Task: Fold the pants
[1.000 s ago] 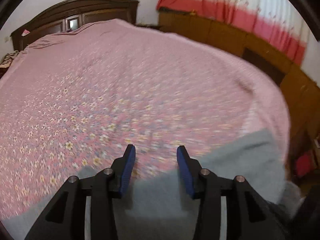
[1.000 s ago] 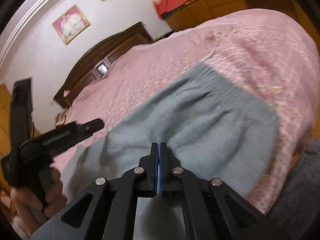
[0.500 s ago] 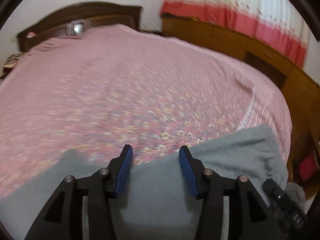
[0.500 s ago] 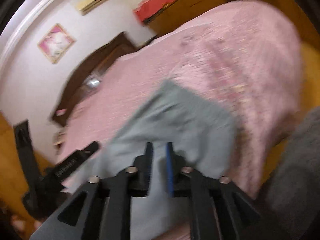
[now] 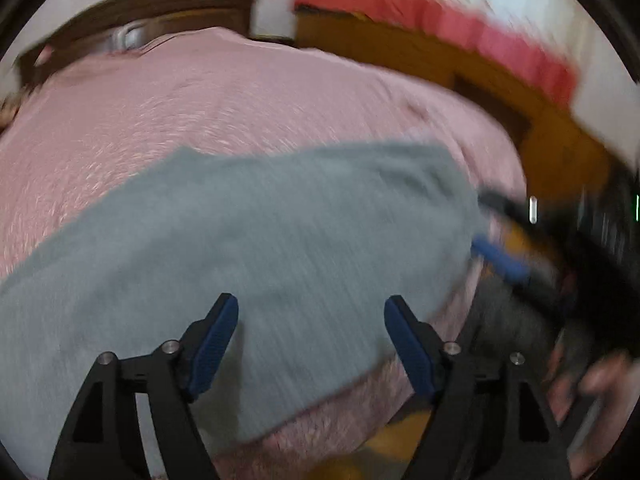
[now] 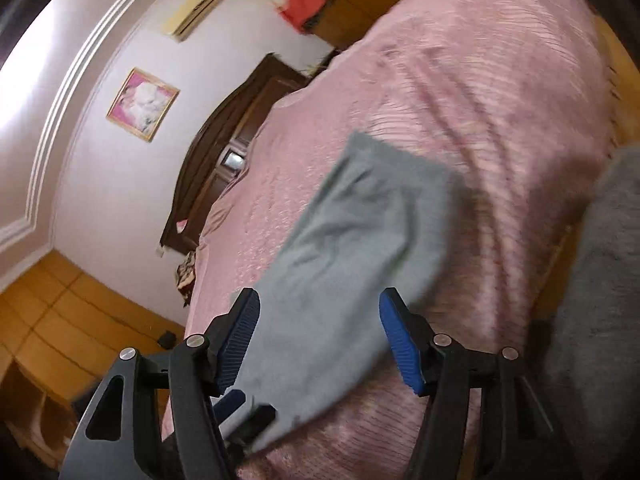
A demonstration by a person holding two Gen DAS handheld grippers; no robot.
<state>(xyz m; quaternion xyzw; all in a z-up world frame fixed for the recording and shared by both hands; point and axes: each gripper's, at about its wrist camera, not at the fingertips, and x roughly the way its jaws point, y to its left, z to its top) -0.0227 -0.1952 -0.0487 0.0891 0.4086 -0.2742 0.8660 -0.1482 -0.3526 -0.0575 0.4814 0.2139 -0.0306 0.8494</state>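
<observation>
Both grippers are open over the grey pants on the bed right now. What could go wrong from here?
1. The grey pants lie close to the bed's near edge; a pull toward you might drag them off the pink bedspread.
2. The left gripper and right gripper are both open and close together, so they could collide.
3. Both views are motion-blurred; a grasp now may pinch the bedspread too.

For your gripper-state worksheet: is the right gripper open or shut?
Open: the right gripper has its blue pads wide apart above the pants, gripping nothing.
</observation>
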